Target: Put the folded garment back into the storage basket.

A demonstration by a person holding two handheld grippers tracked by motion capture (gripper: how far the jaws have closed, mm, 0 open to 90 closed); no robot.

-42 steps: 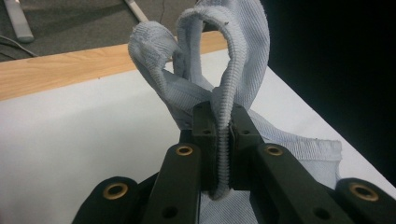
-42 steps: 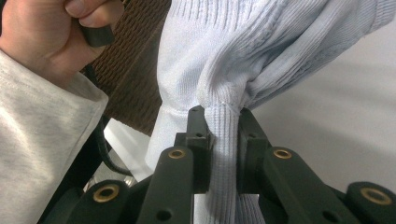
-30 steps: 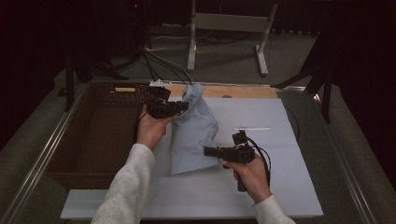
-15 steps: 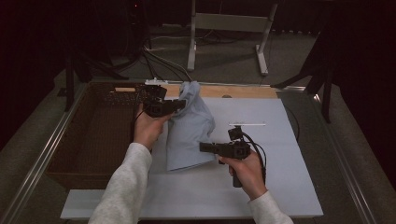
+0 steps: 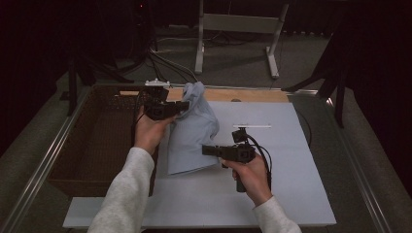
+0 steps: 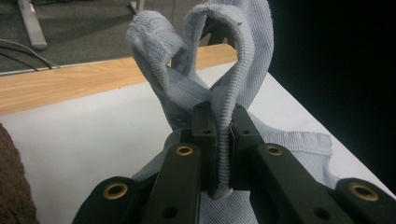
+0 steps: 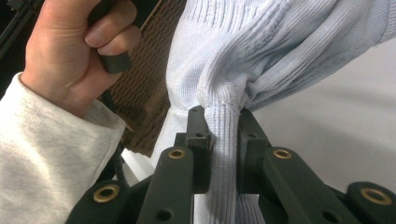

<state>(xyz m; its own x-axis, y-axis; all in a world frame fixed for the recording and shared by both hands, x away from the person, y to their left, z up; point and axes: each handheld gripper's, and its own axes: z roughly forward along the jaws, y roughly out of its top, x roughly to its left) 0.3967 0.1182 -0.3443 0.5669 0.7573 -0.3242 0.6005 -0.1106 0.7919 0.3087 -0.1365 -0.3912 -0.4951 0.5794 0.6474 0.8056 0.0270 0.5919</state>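
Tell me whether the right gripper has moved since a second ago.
Yes. The right gripper has shifted slightly left, away from the white strip, pulling the blue garment.

The right gripper (image 7: 223,135) jaws pinch a pale blue knit garment (image 7: 261,51).

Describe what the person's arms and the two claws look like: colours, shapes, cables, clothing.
Both arms wear light grey marled sleeves. The left claw and right claw are black, with flat jaw links carrying brass-coloured rivets. A black cable loops from the right one.
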